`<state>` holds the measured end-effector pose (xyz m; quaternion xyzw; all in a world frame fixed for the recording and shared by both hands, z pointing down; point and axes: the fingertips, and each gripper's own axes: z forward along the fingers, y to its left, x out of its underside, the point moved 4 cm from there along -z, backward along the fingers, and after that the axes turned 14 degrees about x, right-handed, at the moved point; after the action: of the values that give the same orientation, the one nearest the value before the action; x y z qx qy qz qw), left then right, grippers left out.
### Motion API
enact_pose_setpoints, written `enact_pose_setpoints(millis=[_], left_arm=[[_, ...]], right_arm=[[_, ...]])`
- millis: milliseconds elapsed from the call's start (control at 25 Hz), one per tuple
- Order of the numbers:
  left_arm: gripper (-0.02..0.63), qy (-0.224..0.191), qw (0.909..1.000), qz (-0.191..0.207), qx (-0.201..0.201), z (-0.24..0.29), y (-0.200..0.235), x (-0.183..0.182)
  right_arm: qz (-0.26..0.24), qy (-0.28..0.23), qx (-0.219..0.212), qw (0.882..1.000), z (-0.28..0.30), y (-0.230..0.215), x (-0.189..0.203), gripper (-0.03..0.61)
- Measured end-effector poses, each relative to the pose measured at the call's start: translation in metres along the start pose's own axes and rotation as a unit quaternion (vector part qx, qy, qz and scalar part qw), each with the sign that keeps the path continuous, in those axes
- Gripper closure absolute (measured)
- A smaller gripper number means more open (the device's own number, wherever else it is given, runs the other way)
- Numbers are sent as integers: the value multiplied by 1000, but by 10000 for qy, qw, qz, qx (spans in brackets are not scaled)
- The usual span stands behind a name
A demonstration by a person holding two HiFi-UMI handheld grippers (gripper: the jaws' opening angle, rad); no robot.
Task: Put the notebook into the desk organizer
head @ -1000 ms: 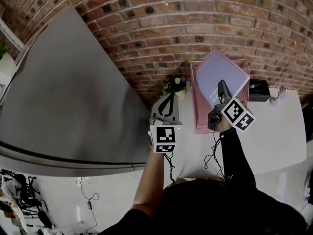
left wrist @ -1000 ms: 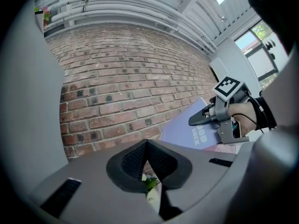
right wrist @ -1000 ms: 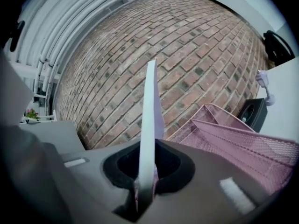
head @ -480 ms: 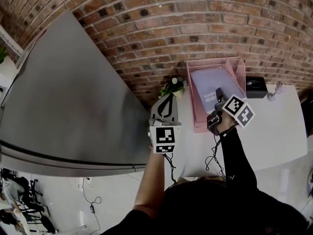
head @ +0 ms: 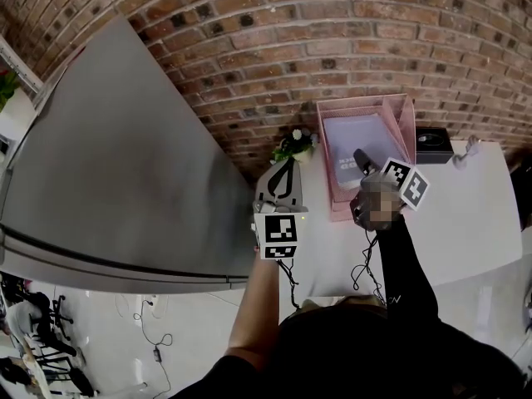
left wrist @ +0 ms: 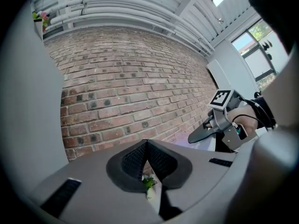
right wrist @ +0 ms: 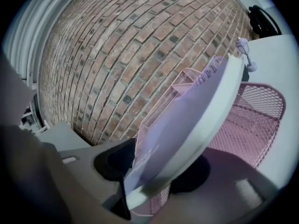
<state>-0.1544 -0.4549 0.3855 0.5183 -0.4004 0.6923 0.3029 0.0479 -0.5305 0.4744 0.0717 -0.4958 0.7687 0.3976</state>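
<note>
My right gripper (head: 362, 161) has just been opening its jaws. Its own view shows the notebook (right wrist: 196, 106) passing loose between the parted pads, tilted over the pink mesh desk organizer (right wrist: 254, 125). Only the head view shows the notebook standing inside that organizer, by the brick wall (head: 291, 40). My left gripper (left wrist: 145, 143) is clenched on nothing; its view catches a small plant (left wrist: 148, 183) beyond.
</note>
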Motion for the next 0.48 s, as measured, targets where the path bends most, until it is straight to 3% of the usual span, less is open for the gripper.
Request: enact_pose_setpoints(millis=[480], left_arm=[[606,-91,9999,4,87,-12,-6,-3]], right_arm=[[-337,439,-179,9983,-11,4,20,334]])
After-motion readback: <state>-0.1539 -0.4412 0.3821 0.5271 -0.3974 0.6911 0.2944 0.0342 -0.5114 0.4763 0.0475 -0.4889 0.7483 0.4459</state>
